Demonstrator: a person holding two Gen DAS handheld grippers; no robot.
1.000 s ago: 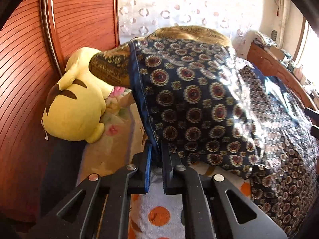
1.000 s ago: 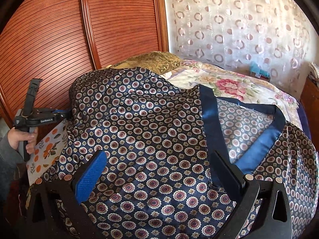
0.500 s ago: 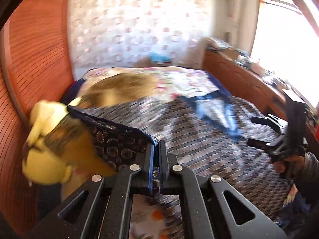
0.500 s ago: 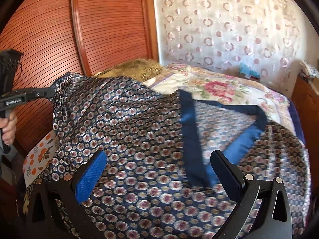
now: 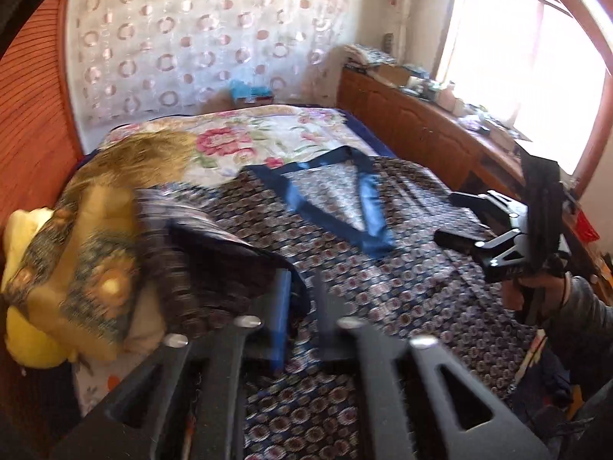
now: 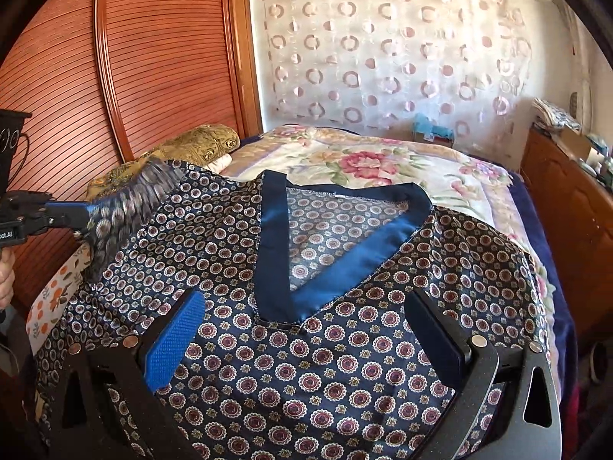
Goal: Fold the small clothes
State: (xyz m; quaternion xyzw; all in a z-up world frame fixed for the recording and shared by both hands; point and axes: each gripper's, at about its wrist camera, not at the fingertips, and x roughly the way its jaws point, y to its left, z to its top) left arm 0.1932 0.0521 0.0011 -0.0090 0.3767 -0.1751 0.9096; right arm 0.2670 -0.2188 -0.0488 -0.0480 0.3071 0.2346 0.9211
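A dark blue patterned satin top [image 6: 345, 345] with a plain blue V-neck band [image 6: 325, 283] lies spread on the bed; it also shows in the left wrist view [image 5: 383, 268]. My left gripper [image 5: 302, 306] is at its left edge with the jaws slightly apart, and a blurred sleeve fold [image 5: 214, 260] lies at the left finger. From the right wrist view the left gripper [image 6: 76, 211] meets that blurred sleeve [image 6: 126, 207]. My right gripper [image 6: 306, 341] is wide open and empty just above the shirt front. It shows in the left wrist view [image 5: 479, 226].
The bed has a floral cover [image 6: 364, 161] and a gold pillow [image 6: 199, 145]. A yellow plush toy [image 5: 27, 337] lies at the bed's left corner. A wooden slatted wardrobe [image 6: 115, 76] is on the left, a wooden sideboard [image 5: 421, 134] on the right.
The left gripper has swung the sleeve down from a raised hold onto the bed, and its jaws have parted slightly. The shirt has settled flatter. The right gripper stayed open above the shirt.
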